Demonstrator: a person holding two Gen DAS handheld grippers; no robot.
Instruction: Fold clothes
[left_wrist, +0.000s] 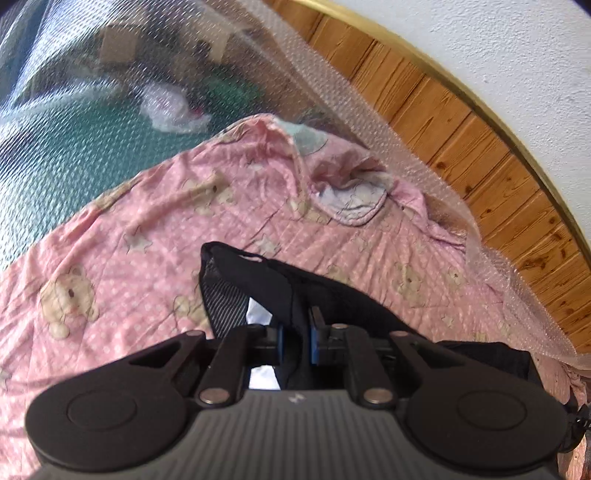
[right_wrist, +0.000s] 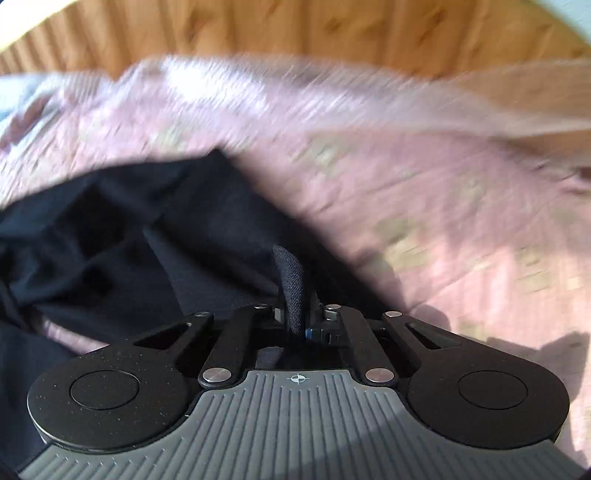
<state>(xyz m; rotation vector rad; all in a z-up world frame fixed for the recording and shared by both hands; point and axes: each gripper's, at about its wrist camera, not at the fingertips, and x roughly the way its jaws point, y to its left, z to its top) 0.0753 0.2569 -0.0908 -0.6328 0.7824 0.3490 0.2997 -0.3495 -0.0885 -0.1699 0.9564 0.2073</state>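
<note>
Though lifted, garment (left_wrist: 295, 295) between claw (left_wrist: 295, 334) fingers

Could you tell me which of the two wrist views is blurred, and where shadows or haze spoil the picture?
Right wrist view: heavy motion smear across the pink bedsheet and wood wall, though the right gripper and the black garment it pinches stay fairly sharp; hard shadows at lower right. Left wrist view: mostly sharp, fisheye-bent, with hazy netting veiling the upper left; left gripper crisp.
</note>
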